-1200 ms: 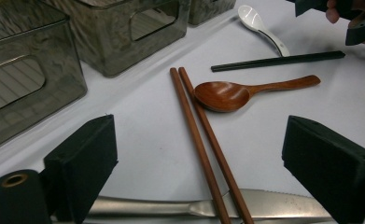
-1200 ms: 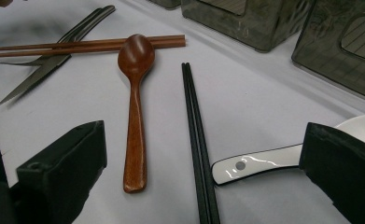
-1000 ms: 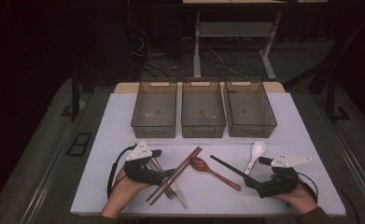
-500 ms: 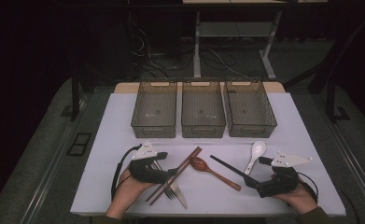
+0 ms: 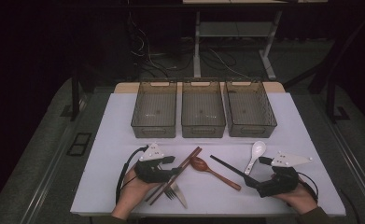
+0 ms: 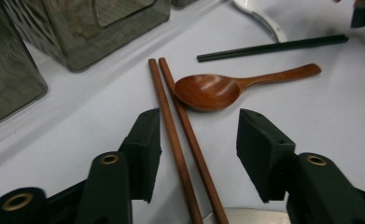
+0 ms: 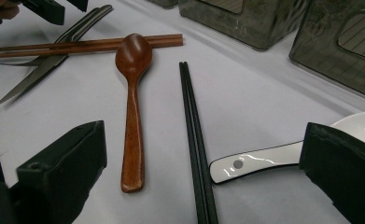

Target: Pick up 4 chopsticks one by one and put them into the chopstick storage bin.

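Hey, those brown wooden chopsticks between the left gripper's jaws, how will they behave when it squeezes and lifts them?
The brown chopsticks look stiff, so bending seems unlikely. Two separate thin sticks lie between the left gripper pads, whose jaws have just been closing, so one may slip or scissor. Their tips touch the wooden spoon, which they may nudge.

Your left tool (image 5: 174,171) sits low on the white counter (image 5: 115,140), its jaws astride the brown chopsticks (image 5: 188,161); they have just been closing, but from above you cannot tell whether they press. A fork (image 5: 171,191) and a knife (image 5: 180,195) lie just below it. The wooden spoon (image 5: 213,171) lies between your hands, beside the black chopsticks (image 5: 224,166). Your right tool (image 5: 252,183) rests near the white spoon (image 5: 255,154). Three grey bins (image 5: 203,109) stand behind.
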Motion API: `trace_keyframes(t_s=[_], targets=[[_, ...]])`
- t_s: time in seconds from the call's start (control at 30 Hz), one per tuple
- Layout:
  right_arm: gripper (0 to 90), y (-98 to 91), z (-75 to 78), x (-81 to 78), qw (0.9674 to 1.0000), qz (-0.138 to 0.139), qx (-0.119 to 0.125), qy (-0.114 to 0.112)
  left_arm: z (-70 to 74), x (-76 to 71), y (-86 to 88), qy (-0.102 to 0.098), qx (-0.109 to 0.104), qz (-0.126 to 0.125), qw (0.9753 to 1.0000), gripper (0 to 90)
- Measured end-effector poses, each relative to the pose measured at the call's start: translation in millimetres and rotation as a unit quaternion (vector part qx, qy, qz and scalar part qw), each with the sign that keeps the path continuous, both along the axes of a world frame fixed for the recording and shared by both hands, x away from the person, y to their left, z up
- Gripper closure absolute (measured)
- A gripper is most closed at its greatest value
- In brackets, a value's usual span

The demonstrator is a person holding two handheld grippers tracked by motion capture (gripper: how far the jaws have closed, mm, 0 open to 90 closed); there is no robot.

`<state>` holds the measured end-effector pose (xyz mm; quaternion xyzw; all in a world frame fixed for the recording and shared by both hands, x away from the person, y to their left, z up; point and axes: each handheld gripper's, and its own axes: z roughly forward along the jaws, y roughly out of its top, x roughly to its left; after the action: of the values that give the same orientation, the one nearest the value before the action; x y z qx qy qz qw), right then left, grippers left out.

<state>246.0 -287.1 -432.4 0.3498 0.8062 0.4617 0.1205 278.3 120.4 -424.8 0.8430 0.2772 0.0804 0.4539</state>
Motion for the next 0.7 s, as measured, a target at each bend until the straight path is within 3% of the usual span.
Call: trace_keyframes(t_s=[0.3, 0.7], targets=[[0.7, 0.3, -0.6, 0.6, 1.0, 0.001, -0.002, 0.001, -9.4, 5.5, -6.3, 0.011, 0.043, 0.004, 0.999, 60.2], [0.7, 0.9, -1.1, 0.5, 1.0, 0.002, -0.004, 0.002, -16.2, 10.8, -11.3, 0.024, 0.062, 0.012, 0.9977, 70.0]])
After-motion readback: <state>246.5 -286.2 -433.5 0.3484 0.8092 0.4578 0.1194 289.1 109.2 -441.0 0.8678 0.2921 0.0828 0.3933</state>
